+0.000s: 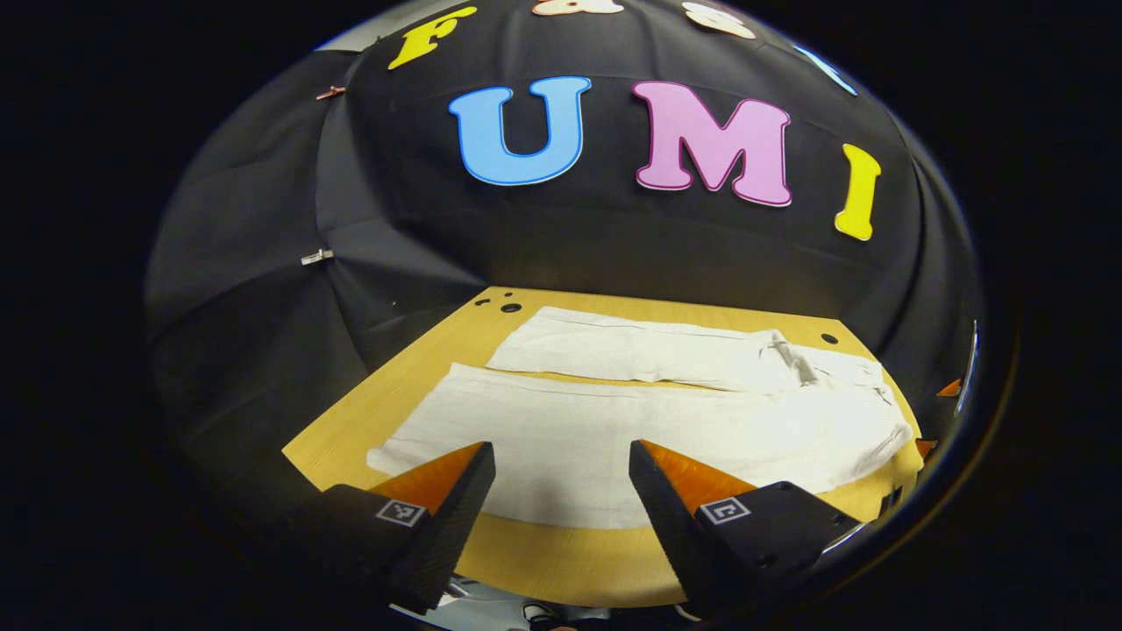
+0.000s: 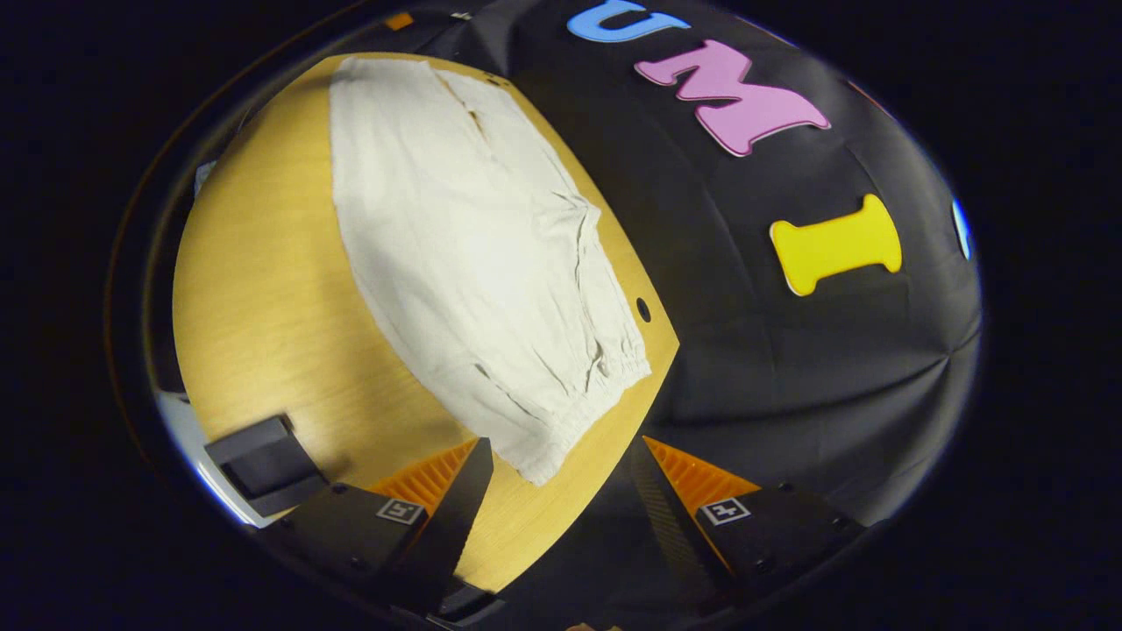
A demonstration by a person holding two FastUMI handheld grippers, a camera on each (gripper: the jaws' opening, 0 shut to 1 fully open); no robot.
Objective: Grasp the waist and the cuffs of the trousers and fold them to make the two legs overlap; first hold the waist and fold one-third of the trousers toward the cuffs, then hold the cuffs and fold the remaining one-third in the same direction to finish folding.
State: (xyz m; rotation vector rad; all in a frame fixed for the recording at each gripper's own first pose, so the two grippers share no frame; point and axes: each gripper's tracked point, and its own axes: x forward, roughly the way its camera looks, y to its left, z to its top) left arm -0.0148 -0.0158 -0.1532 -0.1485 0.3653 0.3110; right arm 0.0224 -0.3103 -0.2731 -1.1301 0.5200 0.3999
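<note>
White trousers (image 1: 614, 421) lie flat on the wooden table (image 1: 543, 552), legs side by side with a thin gap between them, cuffs to the left and waist (image 1: 868, 412) to the right in the left gripper view. My left gripper (image 1: 561, 456) hangs open above the near leg, close to the table's front edge. In the right gripper view the trousers (image 2: 456, 254) run away from me and the gathered waist (image 2: 587, 403) is nearest. My right gripper (image 2: 561, 451) is open just short of the waist's near corner, with nothing between its fingers.
The black cloth wall (image 1: 614, 228) closes the booth right behind the table. Small round holes (image 1: 510, 308) mark the tabletop's far corners. A dark block (image 2: 263, 464) sits at the table's edge left of my right gripper. Bare wood (image 2: 263, 298) lies left of the trousers.
</note>
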